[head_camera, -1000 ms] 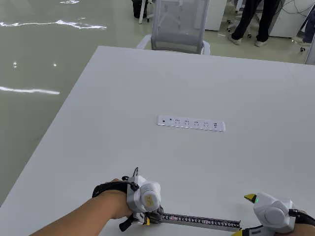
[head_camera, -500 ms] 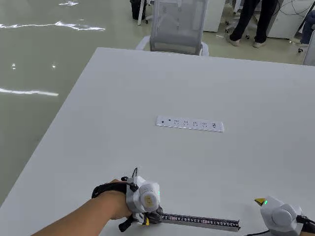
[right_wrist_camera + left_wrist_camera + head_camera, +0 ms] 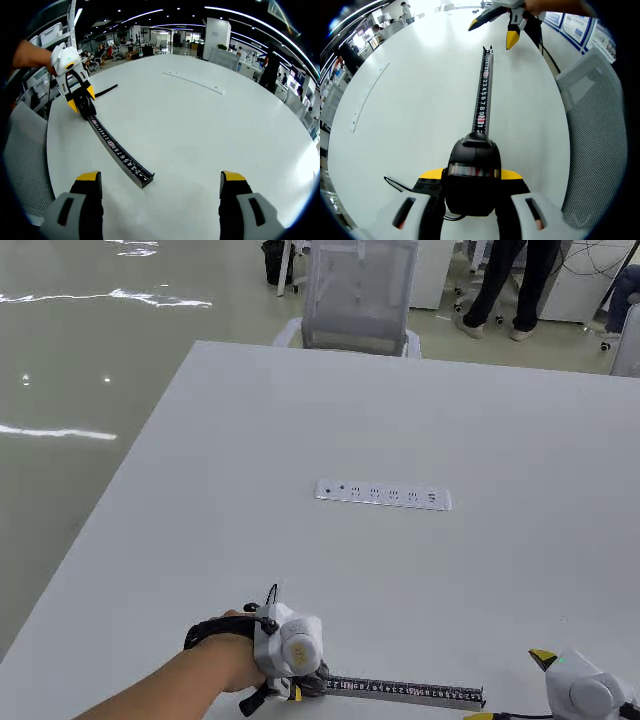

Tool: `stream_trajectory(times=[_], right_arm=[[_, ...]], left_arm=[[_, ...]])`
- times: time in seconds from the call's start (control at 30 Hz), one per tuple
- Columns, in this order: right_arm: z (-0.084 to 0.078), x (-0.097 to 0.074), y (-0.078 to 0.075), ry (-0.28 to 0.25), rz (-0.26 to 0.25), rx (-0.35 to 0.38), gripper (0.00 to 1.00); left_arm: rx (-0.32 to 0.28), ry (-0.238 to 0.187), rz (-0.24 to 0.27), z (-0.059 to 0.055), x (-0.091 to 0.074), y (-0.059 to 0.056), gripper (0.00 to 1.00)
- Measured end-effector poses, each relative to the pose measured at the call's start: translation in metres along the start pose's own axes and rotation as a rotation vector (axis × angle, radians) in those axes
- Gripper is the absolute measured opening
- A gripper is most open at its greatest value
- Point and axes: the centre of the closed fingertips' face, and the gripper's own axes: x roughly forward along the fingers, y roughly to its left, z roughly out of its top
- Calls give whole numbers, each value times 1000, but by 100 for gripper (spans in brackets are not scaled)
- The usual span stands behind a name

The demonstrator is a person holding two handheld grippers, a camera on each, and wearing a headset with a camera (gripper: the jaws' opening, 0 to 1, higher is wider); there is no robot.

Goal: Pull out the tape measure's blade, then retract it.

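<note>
A black tape measure case (image 3: 472, 172) sits between the yellow-tipped fingers of my left gripper (image 3: 472, 174), which is shut on it. The blade (image 3: 483, 85) runs straight out across the white table, its end hook lying free. In the head view the left gripper (image 3: 300, 685) is at the near edge, with the blade (image 3: 405, 691) stretching right. My right gripper (image 3: 510, 687) hangs open just past the blade's end, touching nothing. From the right gripper view (image 3: 160, 177) the blade (image 3: 112, 146) ends between and just ahead of the spread jaws.
A white power strip (image 3: 383, 495) lies mid-table. A grey mesh chair (image 3: 360, 290) stands at the far edge, and people stand beyond it. Another mesh chair (image 3: 592, 125) is close to the near table edge.
My right gripper has drawn back to the right, away from the blade's end, which now lies free. The left gripper and the extended blade have stayed put.
</note>
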Motion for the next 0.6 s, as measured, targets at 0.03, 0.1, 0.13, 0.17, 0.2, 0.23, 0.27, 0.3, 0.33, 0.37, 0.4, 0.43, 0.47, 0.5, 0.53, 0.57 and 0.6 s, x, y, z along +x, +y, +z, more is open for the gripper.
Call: stream_trajectory(times=[0.03,0.1,0.13,0.17,0.2,0.23,0.27,0.3,0.33,0.37,0.4,0.43,0.47,0.5,0.53,0.57,0.6], right_arm=[[0,-1,0,-10,-11,5,100],[2,-4,-2,-44,-43,38,100],[2,-6,-2,-56,-48,56,100],[2,-7,-2,-70,-58,69,100],[2,-10,-2,-94,-70,96,100],[1,-11,-1,-107,-74,110,100],[0,-13,0,-110,-81,105,100],[-1,-16,1,-118,-95,94,100],[-2,-16,3,-123,-100,94,100],[-3,-18,4,-132,-104,102,100],[-3,-20,6,-134,-105,104,100],[-3,-21,8,-137,-107,104,100],[-3,-25,11,-143,-112,102,100],[-2,-26,12,-148,-116,103,100],[-3,-29,13,-157,-118,111,100],[-3,-31,14,-162,-122,115,100],[-4,-33,16,-167,-131,111,100]], left_arm=[[0,0,1,0,0,0,34],[2,-5,3,1,-1,-1,34],[2,-8,4,1,-1,-1,34],[0,-10,5,1,-1,-1,34],[1,-11,6,1,0,0,34],[3,-11,7,1,-1,-1,34],[5,-10,7,1,-1,-1,34],[6,-10,8,1,-1,-1,34],[6,-9,8,1,0,-1,34],[8,-9,7,1,-1,-1,34],[9,-8,7,1,-1,-1,34],[9,-8,6,1,-1,-1,34],[11,-8,5,1,0,-1,34],[13,-8,5,1,-1,-1,34],[17,-7,4,1,-1,-1,35],[19,-7,4,1,0,-1,35],[19,-7,4,0,0,-1,35]])
